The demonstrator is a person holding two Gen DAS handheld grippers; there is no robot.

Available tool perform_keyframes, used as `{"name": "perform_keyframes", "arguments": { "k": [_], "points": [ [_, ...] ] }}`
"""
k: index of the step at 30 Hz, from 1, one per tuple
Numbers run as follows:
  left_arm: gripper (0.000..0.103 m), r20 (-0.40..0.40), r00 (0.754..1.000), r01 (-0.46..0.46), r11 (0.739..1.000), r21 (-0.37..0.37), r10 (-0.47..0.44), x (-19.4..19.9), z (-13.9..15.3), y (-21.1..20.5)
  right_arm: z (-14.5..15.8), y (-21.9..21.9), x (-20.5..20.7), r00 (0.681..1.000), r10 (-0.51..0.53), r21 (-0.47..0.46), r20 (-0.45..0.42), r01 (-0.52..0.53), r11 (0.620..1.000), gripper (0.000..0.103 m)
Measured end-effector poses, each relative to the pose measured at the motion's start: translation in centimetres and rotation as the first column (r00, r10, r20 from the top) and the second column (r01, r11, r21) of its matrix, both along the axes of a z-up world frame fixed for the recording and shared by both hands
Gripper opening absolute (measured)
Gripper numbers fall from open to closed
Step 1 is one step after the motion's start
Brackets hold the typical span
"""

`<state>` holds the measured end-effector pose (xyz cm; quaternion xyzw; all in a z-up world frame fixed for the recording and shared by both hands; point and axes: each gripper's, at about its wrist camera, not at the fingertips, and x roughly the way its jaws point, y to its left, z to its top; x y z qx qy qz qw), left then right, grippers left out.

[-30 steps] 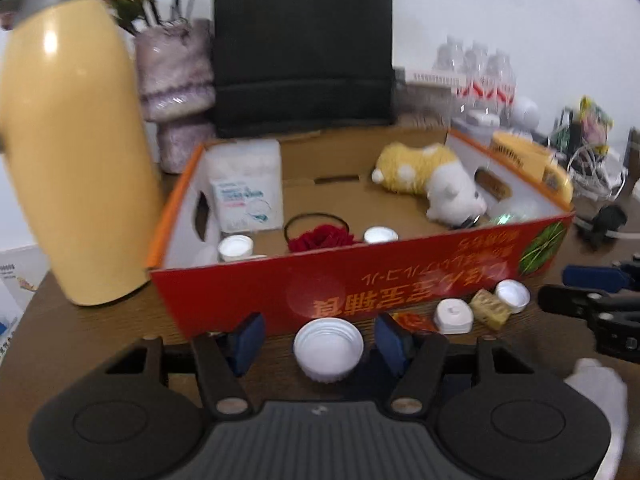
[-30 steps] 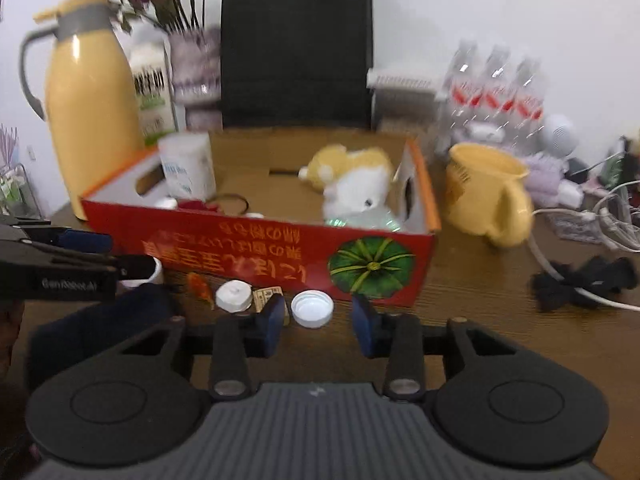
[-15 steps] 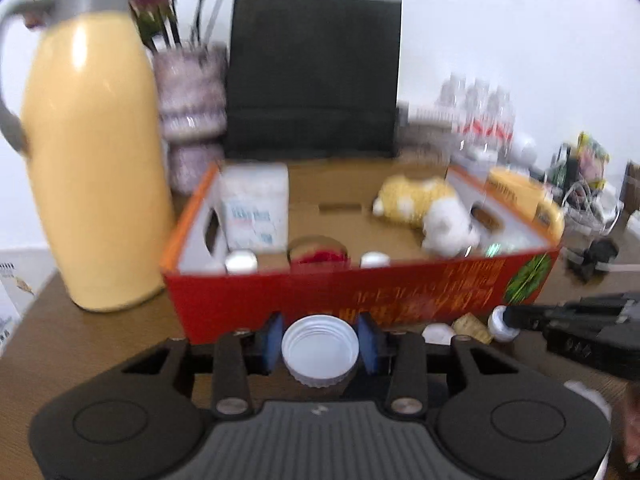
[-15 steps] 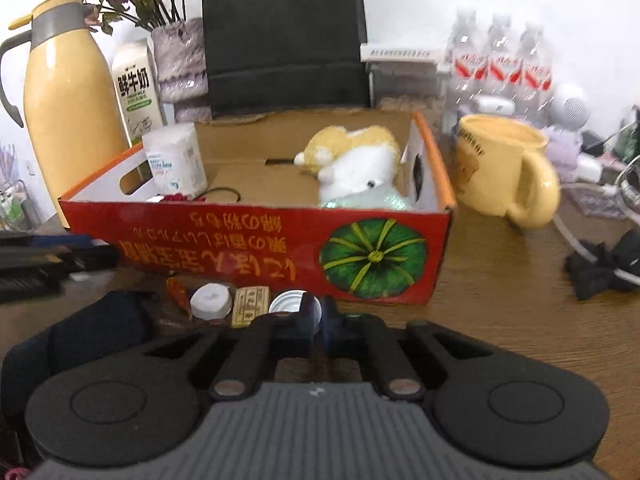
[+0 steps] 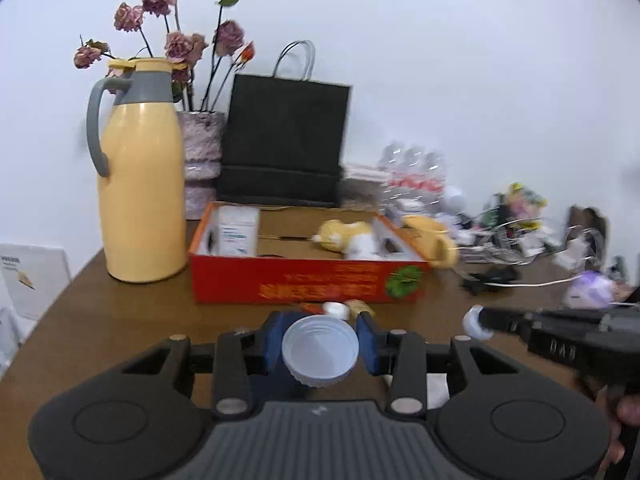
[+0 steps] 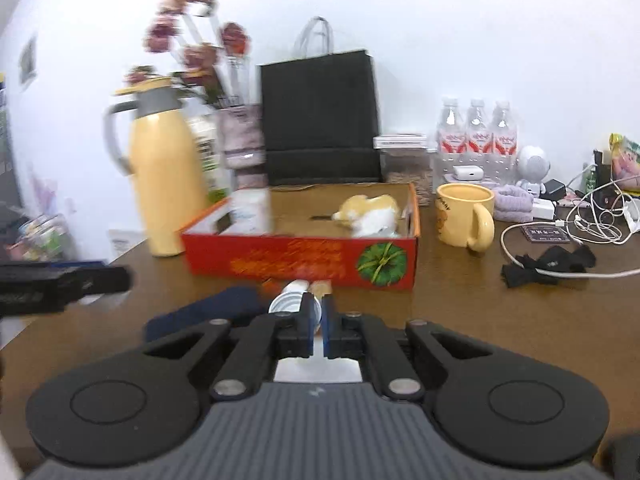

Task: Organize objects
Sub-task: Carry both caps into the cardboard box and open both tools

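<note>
1. Left gripper [image 5: 319,350] pinches a large white cap [image 5: 319,355] between its blue pads, open side facing the camera, raised above the wooden table [image 5: 120,312].
2. Right gripper [image 6: 317,322] is pressed nearly together on the rim of a small white cap [image 6: 290,304], which sticks out at 11 o'clock from the tips.
3. Red box [image 5: 304,280] sits at 12 o'clock of both tools, a plush toy [image 6: 370,210] inside.
4. Only the left view shows the small cap side-on at the right gripper's tip; only the right view shows the yellow mug [image 6: 464,214] sharply, at the box's 3 o'clock.
</note>
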<state>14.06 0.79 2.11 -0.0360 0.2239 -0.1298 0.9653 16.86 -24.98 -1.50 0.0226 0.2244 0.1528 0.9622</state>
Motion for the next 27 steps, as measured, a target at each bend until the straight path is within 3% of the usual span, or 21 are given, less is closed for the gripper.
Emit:
{"name": "perform_keyframes", "arguments": {
  "k": [3, 8, 13, 17, 20, 24, 27],
  "points": [
    [0.038, 0.017, 0.999, 0.036, 0.999, -0.017, -0.036, -2.1, 0.8, 0.2, 0.6, -0.1, -3.2, 1.000, 0.023, -0.014, -0.010, -0.023, 1.000, 0.004],
    [0.038, 0.032, 0.999, -0.005, 1.000, -0.013, 0.005, -0.9, 1.3, 0.2, 1.2, -0.7, -2.8, 1.000, 0.011, -0.003, 0.011, -0.011, 1.000, 0.004],
    [0.038, 0.042, 0.999, -0.002, 1.000, 0.001, 0.002, 5.1, 2.5, 1.7, 2.8, -0.3, 0.5, 0.998, 0.029, -0.011, 0.062, -0.028, 1.000, 0.004],
    [0.038, -0.019, 0.999, -0.031, 0.999, 0.043, 0.031, 14.6, 3.2, 2.4, 4.8, 0.7, 8.3, 0.995, 0.063, 0.002, 0.073, -0.063, 0.998, 0.004],
    [0.038, -0.084, 0.995, -0.053, 0.995, 0.086, 0.060, 21.7, 2.1, 2.2, 4.8, 2.5, 15.1, 0.995, 0.093, -0.040, 0.036, -0.091, 0.995, 0.004],
    [0.038, -0.140, 0.979, -0.118, 0.975, 0.189, 0.146, 32.2, -0.9, 1.3, 2.4, 5.4, 25.7, 0.984, 0.138, -0.093, -0.115, -0.149, 0.984, 0.004],
    [0.038, -0.210, 0.965, -0.122, 0.980, 0.159, 0.154, 37.7, -2.1, 1.7, 0.3, 6.7, 33.4, 0.969, 0.107, -0.132, -0.225, -0.139, 0.982, 0.004]
  ]
}}
